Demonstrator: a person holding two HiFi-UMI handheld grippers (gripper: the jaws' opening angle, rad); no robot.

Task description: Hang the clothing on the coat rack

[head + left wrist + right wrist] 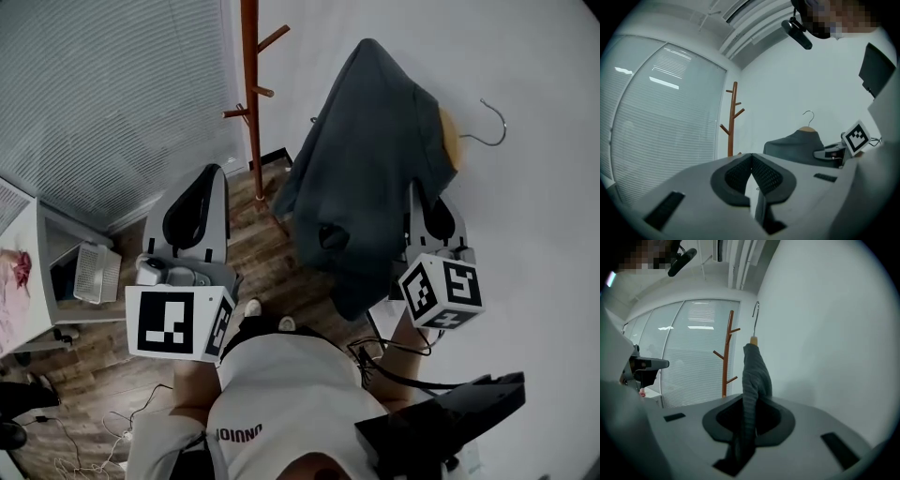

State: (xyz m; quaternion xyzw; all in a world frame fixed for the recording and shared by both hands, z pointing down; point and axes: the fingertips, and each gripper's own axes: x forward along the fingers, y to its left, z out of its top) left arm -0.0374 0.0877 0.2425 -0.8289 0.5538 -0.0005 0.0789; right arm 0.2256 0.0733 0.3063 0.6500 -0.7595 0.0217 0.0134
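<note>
A dark grey garment (375,159) hangs on a wooden hanger (452,136) with a metal hook (492,122), held up in front of a white wall. My right gripper (419,202) is shut on the garment's lower edge; in the right gripper view the fabric (754,371) runs up from between the jaws to the hook (754,315). The wooden coat rack (251,94) stands further off to the left, apart from the garment. My left gripper (212,178) is level with it, shut with nothing in it, the pads (740,171) meeting at their tips.
Window blinds (112,94) fill the left side behind the rack. A white cabinet with a mesh basket (94,272) stands at the left. Cables (94,441) lie on the wooden floor. The person's body fills the bottom of the head view.
</note>
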